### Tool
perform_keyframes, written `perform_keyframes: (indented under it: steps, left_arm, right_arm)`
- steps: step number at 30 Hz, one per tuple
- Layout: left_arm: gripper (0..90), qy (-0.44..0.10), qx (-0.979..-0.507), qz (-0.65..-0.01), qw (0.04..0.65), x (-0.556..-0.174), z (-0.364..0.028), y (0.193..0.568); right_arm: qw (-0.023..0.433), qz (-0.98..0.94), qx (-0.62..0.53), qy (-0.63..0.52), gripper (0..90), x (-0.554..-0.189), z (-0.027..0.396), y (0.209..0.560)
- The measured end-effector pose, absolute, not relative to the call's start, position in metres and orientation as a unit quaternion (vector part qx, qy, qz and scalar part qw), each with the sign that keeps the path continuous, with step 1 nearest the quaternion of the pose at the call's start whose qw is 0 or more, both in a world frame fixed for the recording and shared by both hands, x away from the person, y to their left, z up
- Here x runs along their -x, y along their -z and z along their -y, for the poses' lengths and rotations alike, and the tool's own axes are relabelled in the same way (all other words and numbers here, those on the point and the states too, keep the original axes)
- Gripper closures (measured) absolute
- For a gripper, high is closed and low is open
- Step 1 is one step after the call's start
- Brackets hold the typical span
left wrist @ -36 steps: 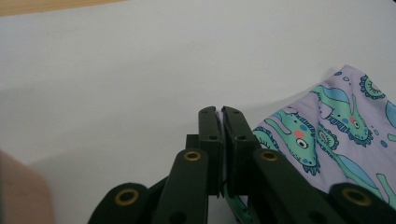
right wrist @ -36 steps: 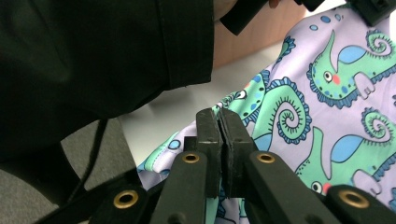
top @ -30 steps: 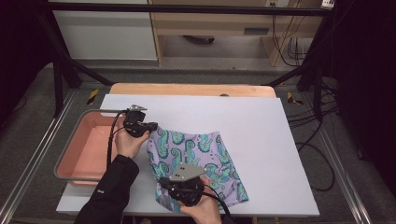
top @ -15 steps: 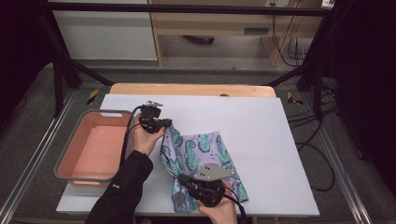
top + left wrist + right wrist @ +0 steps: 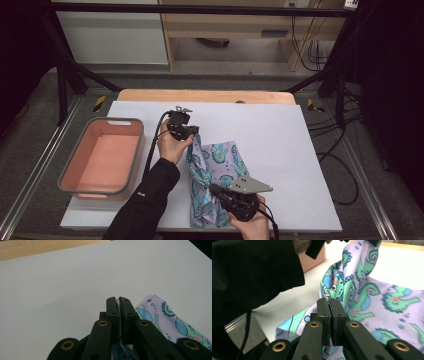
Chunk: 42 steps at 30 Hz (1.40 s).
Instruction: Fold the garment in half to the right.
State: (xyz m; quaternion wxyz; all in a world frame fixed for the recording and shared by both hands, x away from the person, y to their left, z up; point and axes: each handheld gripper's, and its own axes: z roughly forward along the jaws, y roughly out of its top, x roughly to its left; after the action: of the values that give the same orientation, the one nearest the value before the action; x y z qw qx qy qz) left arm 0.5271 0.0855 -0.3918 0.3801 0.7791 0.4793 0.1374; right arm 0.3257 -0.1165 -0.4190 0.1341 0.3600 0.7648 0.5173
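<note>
The table [image 5: 300,150], white on top with a wooden strip at its far edge, carries everything. At its left edge sits a pink bin [image 5: 102,155] with a grey rim, well apart from the work.

The cloth [image 5: 220,165], lilac with green and blue seahorses, lies left of the table's middle and runs from there toward the near edge. It is bunched and folded over on itself along its left side, with part of it lifted off the surface.

The left gripper [image 5: 192,132] holds the far end of the cloth; in the left gripper view its fingers [image 5: 113,312] are pressed together with a thin edge of fabric between them. The right gripper [image 5: 216,191] holds the near part, and in the right gripper view its fingers [image 5: 323,312] are likewise clamped on a fold.

Risks, as I judge them: both holds look shallow, on only a sliver of fabric, so a pull that stretches the cloth taut could slip an edge out. If the two hands travel unevenly, the fold would skew or the loose right side would drag and wrinkle. The left sleeve [image 5: 150,200] hangs close to the cloth and could snag it.
</note>
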Motion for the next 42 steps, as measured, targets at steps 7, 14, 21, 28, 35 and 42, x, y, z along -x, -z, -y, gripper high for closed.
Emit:
perform_keyframes:
  steps: [7, 14, 21, 28, 35, 42]
  left_arm:
    - [86.6, -0.137, -0.785, -0.480, 0.367, -0.535, -0.061, 0.404]
    - [86.5, -0.134, -0.793, -0.472, 0.362, -0.541, -0.039, 0.421]
    - [85.2, -0.129, -0.797, -0.451, 0.380, -0.542, -0.032, 0.428]
    - [85.0, -0.136, -0.799, -0.426, 0.401, -0.541, -0.024, 0.434]
    - [83.8, -0.144, -0.797, -0.422, 0.407, -0.539, -0.015, 0.445]
    - [81.5, -0.146, -0.797, -0.420, 0.408, -0.539, -0.005, 0.451]
  right_arm:
    - [0.141, -0.766, -0.377, -0.502, 87.8, -0.327, 0.131, 0.428]
    - [0.152, -0.773, -0.385, -0.481, 87.6, -0.327, 0.141, 0.436]
    - [0.161, -0.779, -0.388, -0.465, 87.4, -0.329, 0.149, 0.440]
    - [0.172, -0.787, -0.388, -0.447, 87.3, -0.330, 0.154, 0.444]
    - [0.170, -0.790, -0.391, -0.441, 87.1, -0.330, 0.159, 0.445]
    - [0.164, -0.791, -0.401, -0.433, 86.8, -0.327, 0.167, 0.446]
